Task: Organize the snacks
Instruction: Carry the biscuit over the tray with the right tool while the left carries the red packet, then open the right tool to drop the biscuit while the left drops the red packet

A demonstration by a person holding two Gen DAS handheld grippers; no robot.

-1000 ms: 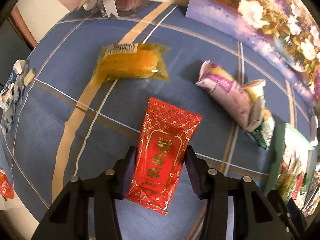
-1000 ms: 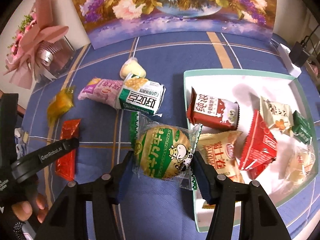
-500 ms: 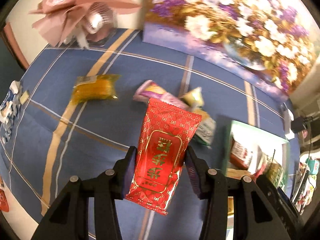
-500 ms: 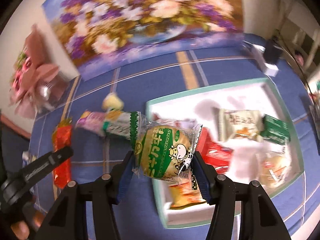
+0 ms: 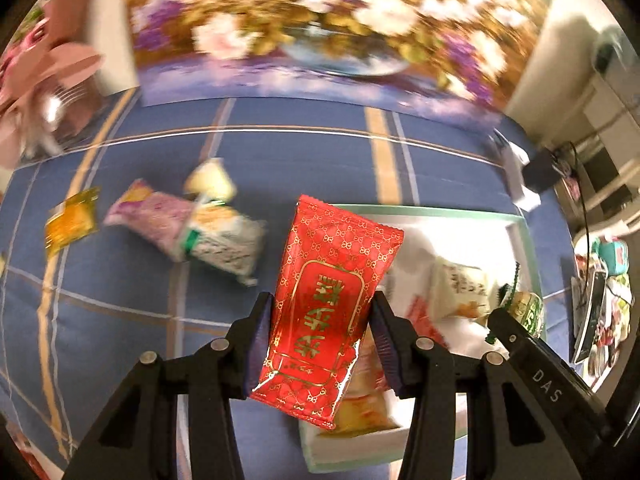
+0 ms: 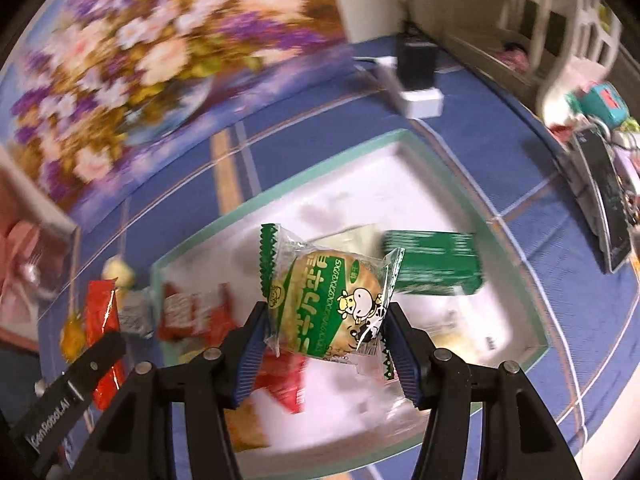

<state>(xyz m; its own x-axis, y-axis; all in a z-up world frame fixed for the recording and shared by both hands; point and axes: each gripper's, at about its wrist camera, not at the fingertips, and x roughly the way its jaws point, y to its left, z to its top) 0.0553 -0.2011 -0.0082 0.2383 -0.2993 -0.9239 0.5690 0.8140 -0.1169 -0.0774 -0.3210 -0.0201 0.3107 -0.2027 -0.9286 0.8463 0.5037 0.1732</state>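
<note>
Two snack packets held above the tray

Left wrist view: left tongs [image 5: 323,334] clamp a red packet [image 5: 329,312] over the tray [image 5: 440,211] edge. Right wrist view: right tongs [image 6: 325,346] clamp a green cow packet [image 6: 330,300] above the tray's white floor [image 6: 360,200]

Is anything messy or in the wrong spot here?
Yes. A few snacks lie loose on the blue tablecloth instead of in the white tray: a purple packet piled against a green-and-white packet, a small yellow snack and an orange packet. Nothing looks spilled or torn.
</note>
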